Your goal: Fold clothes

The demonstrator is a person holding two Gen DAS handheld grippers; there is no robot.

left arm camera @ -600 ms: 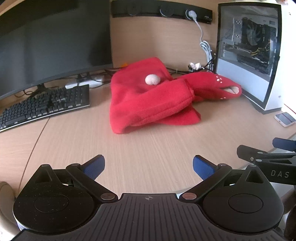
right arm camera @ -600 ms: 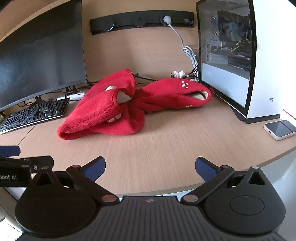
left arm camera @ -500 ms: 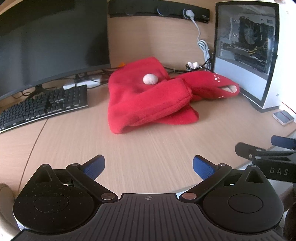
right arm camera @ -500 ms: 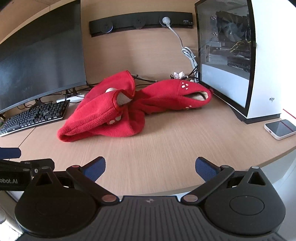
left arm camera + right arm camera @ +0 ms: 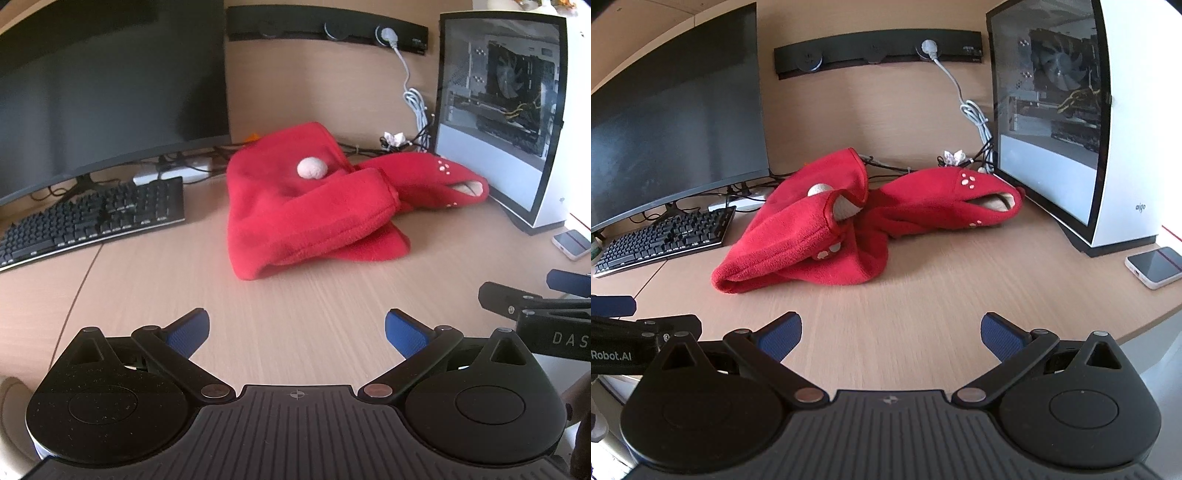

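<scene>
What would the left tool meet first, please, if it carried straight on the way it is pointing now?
Probably bare desk first: the left tool is open, empty and angled downward, with only wood directly ahead. Were it to skim above the surface, the crumpled red garment would come next, though depth is hard to judge.
</scene>
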